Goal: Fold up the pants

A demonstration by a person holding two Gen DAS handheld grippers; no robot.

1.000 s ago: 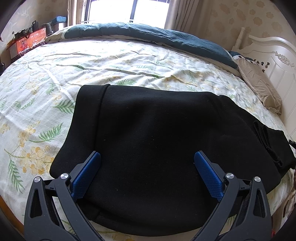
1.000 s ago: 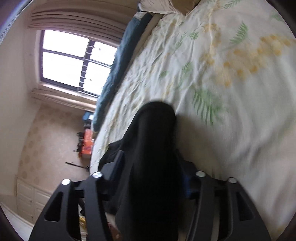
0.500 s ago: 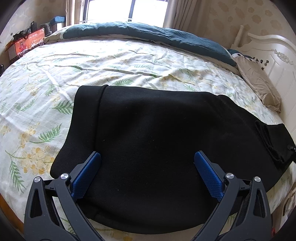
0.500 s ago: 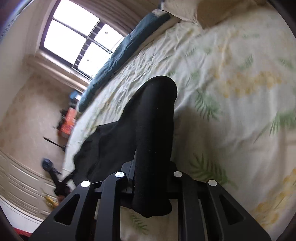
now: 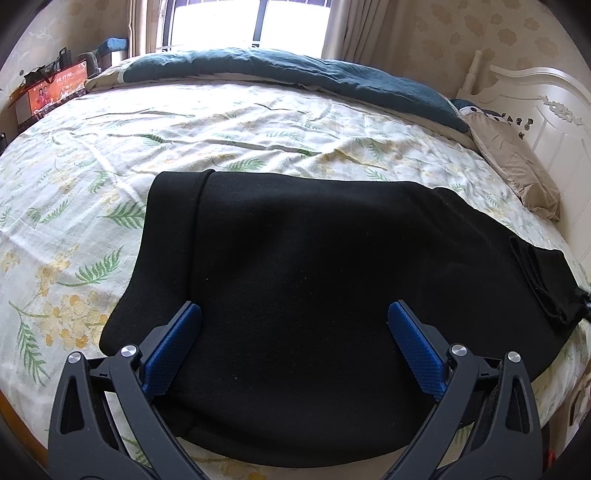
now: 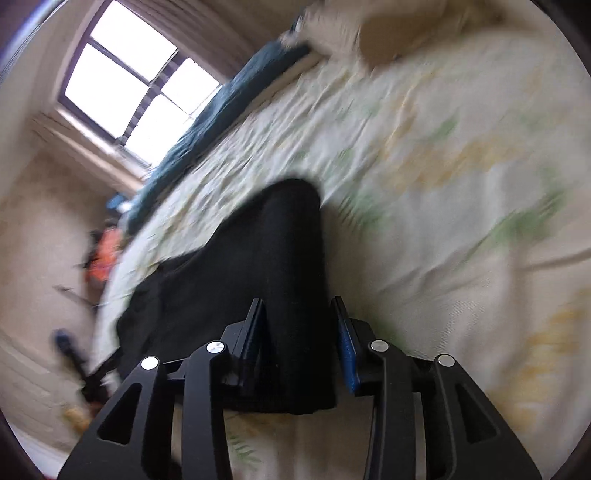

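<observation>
A: Left view, nearest first: left gripper [image 5: 294,314] spread wide, blue pads [image 5: 173,347] hovering over the pants [image 5: 314,280], nothing pinched. Pants lying flat across the near side of the bed [image 5: 221,122], one fold line down the left part, drawstring end off to the right. Beyond: quilt [image 5: 295,70], pillow [image 5: 517,166], headboard [image 5: 535,107], window [image 5: 251,22].

B: Right view, blurred: right gripper [image 6: 297,314] astride a raised strip of pants [image 6: 280,266], jaws opening, gap showing beside the right pad [image 6: 347,350]. Only here: that lifted end, standing off the sheet. Only there: the whole flat spread.

A: Against a second ago?

B: Left view unchanged. Right view rolled, window [image 6: 133,81] swung lower; half a second back jaws clamped tight on the cloth, now parting.
</observation>
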